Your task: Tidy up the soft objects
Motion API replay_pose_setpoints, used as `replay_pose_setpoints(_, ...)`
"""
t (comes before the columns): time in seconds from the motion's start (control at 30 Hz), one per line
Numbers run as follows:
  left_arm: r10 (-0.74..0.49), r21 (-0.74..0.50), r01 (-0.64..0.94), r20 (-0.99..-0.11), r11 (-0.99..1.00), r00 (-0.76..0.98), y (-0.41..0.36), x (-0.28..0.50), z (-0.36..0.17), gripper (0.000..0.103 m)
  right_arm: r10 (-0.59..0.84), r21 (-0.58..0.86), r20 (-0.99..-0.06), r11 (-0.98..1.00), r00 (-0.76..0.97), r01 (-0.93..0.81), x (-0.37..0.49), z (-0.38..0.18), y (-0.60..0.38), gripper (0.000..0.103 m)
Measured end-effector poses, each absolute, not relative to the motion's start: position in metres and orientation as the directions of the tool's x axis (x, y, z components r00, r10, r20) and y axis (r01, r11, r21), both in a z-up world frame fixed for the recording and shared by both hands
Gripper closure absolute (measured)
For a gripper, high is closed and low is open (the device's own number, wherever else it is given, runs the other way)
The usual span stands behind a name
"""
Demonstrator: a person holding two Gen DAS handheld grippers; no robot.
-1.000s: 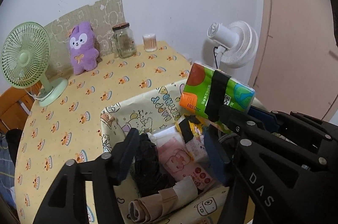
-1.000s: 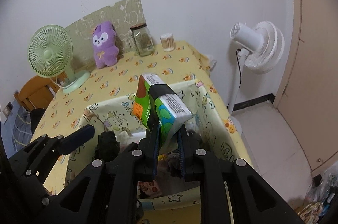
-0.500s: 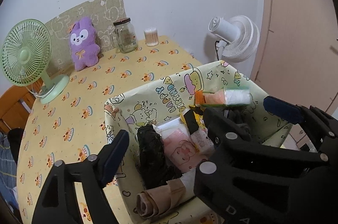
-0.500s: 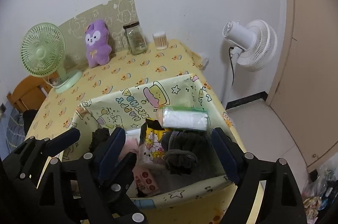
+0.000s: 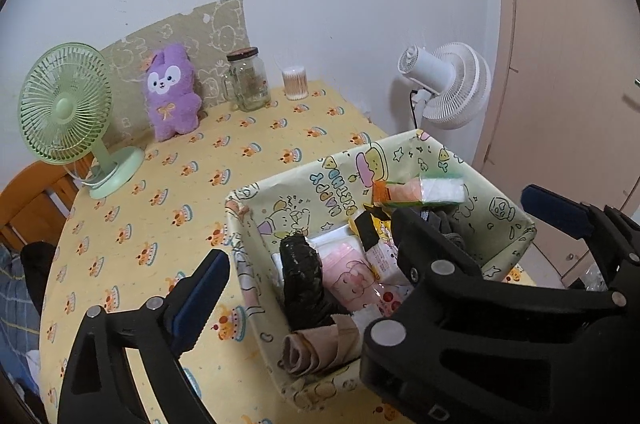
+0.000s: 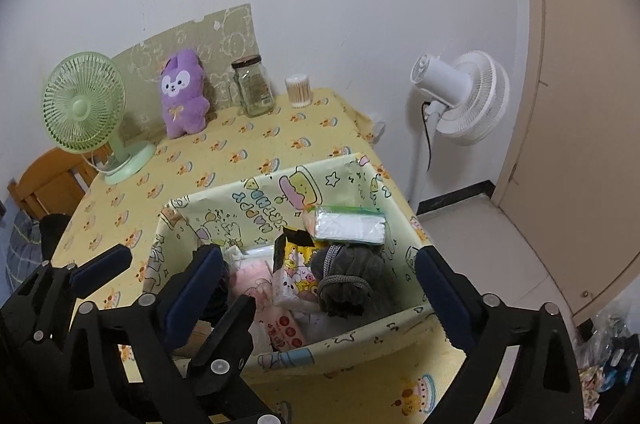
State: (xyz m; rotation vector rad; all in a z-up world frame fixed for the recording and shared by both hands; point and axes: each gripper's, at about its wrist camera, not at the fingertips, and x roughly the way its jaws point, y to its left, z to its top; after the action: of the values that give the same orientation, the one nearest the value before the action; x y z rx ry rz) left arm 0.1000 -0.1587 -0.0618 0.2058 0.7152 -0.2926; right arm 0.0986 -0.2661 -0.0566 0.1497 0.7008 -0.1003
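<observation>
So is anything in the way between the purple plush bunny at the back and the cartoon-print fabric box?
Nothing visible: between the purple plush bunny and the cartoon-print fabric box lies only bare yellow patterned tablecloth.

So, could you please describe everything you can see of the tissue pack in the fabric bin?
The tissue pack is a soft plastic-wrapped block, clear over white tissues, with green edging and an orange end. It lies on its side at the far end of the fabric bin, against the printed wall, above a grey rolled cloth. Nothing grips it.
</observation>
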Motion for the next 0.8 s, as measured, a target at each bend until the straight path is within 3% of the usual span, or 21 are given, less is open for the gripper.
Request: replay_pose_setpoints(0.8, -0.165, 0.064, 0.238, -0.551, 0.969, 0.818, -0.097, 0.045, -0.014, 0.0, -0.025, 0.077, -0.537, 0.994, 0.843, 0.078, 0.047, -0.003, -0.207, 0.001)
